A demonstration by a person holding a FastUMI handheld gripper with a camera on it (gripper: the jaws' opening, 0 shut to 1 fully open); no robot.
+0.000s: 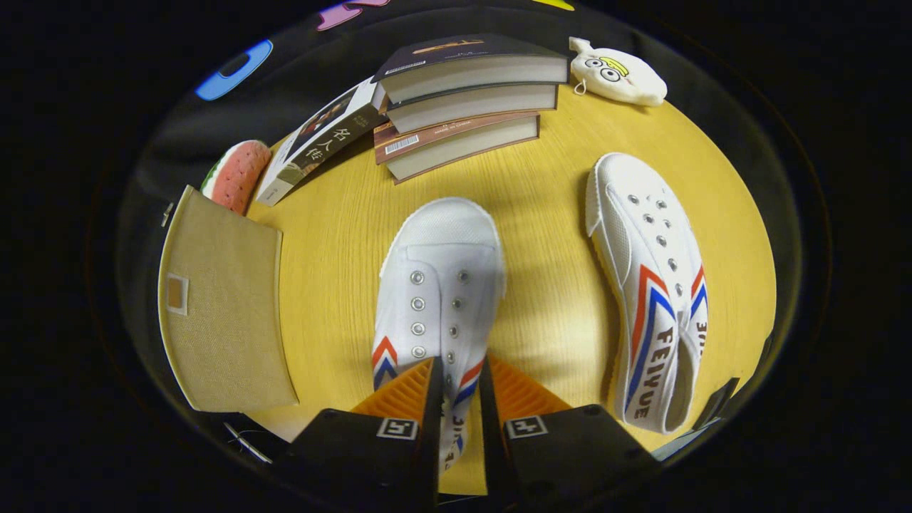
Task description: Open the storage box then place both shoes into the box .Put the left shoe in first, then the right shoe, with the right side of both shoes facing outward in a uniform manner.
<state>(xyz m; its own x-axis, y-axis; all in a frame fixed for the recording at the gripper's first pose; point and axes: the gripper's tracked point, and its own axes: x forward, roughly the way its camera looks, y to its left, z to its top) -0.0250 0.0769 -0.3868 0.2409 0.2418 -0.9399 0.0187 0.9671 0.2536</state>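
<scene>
Gripper view, looking down and forward over a yellow wood-grain desk (pixel 548 214). The gripper (pixel 459 377) points away from the viewer, its 2 fingers (pixel 402 392) lying nearly parallel with only a narrow gap between them. The jaws are drawn close on the heel end of a white canvas shoe (pixel 442 278); the rear of the shoe runs into the gap, with a finger on either side, and both appear to press its sides. This shoe lies upright, toe toward the far side, showing red and blue chevron stripes near the fingers.

A 2nd white shoe (pixel 641 285) lies to the right, well apart from the 1st, tipped onto its side so that its striped flank faces up, toe also toward the far side.

To the left, a beige fabric storage box (pixel 221 313) rests at the near-left edge of the desk. Beyond it sits a watermelon-slice toy (pixel 239 174). At the far side, a stack of 3 books (pixel 463 100) stands with a 4th book (pixel 320 142) leaning against its left. A white plush toy (pixel 620 71) lies far right.
</scene>
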